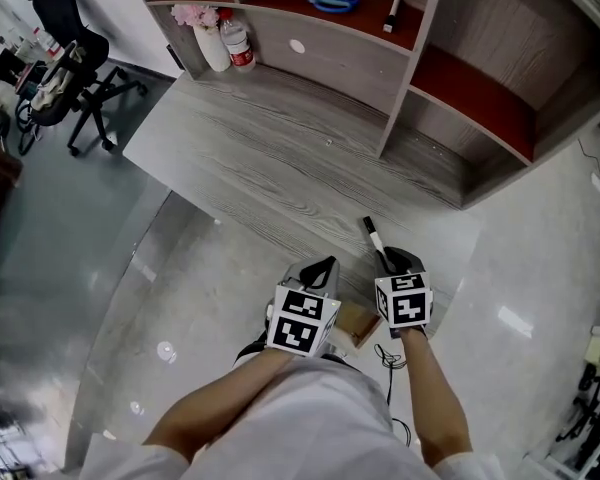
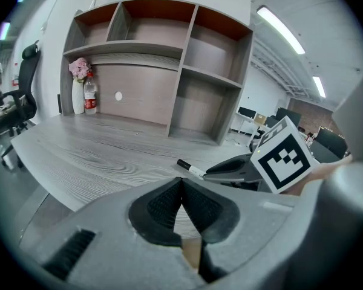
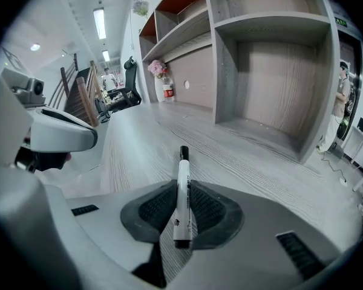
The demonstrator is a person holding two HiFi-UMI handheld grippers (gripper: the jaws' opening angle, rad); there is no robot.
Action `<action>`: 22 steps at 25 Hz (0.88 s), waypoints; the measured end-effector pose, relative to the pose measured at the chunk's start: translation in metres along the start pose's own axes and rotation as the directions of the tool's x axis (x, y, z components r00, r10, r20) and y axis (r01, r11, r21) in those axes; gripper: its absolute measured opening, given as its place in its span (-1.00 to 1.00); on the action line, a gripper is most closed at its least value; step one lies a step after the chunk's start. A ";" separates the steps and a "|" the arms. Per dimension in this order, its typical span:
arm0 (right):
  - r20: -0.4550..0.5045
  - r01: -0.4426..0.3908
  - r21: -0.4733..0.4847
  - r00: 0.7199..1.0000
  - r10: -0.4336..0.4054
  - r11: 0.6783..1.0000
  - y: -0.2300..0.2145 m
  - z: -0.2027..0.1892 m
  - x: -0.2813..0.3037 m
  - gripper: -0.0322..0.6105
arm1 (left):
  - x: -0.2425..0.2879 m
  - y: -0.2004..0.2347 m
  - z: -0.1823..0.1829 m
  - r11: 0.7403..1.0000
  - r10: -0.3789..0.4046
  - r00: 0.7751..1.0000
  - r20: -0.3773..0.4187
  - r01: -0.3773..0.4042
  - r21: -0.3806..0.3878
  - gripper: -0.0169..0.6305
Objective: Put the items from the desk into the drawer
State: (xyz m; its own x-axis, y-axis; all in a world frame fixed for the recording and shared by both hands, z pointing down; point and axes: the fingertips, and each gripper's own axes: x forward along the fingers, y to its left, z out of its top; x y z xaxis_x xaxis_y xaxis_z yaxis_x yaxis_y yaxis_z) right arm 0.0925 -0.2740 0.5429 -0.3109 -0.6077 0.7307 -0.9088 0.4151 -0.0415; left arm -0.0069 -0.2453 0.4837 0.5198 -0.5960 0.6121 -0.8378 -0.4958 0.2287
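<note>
Clamping a slim white marker pen with a black cap, the right gripper has its two dark ribbed fingers pressed on the barrel from either side. The pen lies lengthwise along the fingers. Its black butt end sits back between the pads, and its capped end pokes out past the fingertips. Small dark print shows on the white barrel near the butt. From the head view the pen juts forward of the right gripper, above the near edge of the grey wood-grain desk.

Just to the left of those fingers, the left gripper has its ribbed fingers closed against each other with nothing between them.

Blue-handled scissors lie on a red-lined shelf, well beyond both sets of fingertips.
</note>
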 end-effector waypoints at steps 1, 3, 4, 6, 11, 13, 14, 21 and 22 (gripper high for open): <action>0.003 -0.004 -0.001 1.000 0.004 1.000 0.002 -0.001 -0.002 -0.74 | -0.002 -0.001 -0.002 1.000 0.003 1.000 0.003 -0.003 -0.001 -0.94; 0.010 -0.012 -0.002 1.000 0.012 1.000 0.004 -0.004 -0.007 -0.74 | -0.005 -0.004 -0.006 1.000 0.013 1.000 0.007 -0.013 -0.002 -0.94; 0.014 -0.014 -0.004 1.000 0.014 1.000 0.005 -0.005 -0.009 -0.74 | -0.006 -0.005 -0.008 1.000 0.018 1.000 0.008 -0.018 -0.003 -0.94; 0.023 -0.019 -0.007 1.000 0.019 1.000 0.008 -0.008 -0.014 -0.74 | -0.011 -0.009 -0.012 1.000 0.025 1.000 0.009 -0.025 -0.002 -0.94; 0.047 -0.041 -0.016 0.998 0.041 0.999 0.020 -0.015 -0.030 -0.74 | -0.022 -0.017 -0.017 0.999 0.045 0.999 0.027 -0.045 -0.001 -0.94; 0.058 -0.053 -0.021 0.997 0.054 0.998 0.026 -0.016 -0.037 -0.74 | -0.027 -0.020 -0.019 0.998 0.057 0.998 0.032 -0.056 -0.003 -0.94; 0.063 -0.059 -0.024 0.996 0.060 0.998 0.028 -0.017 -0.040 -0.74 | -0.030 -0.022 -0.021 0.998 0.063 0.997 0.034 -0.062 -0.005 -0.94; 0.097 -0.110 -0.050 0.989 0.114 0.993 0.051 -0.028 -0.061 -0.74 | -0.048 -0.029 -0.039 0.992 0.115 0.992 0.060 -0.112 -0.050 -0.94; 0.101 -0.118 -0.054 0.987 0.123 0.992 0.054 -0.030 -0.064 -0.74 | -0.050 -0.030 -0.042 0.991 0.124 0.991 0.060 -0.120 -0.054 -0.94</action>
State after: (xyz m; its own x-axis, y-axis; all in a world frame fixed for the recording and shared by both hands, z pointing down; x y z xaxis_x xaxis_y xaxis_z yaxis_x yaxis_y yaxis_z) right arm 0.0716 -0.1924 0.5146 -0.4467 -0.6170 0.6479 -0.8494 0.5199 -0.0906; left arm -0.0151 -0.1739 0.4784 0.4215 -0.6895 0.5890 -0.9020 -0.3856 0.1941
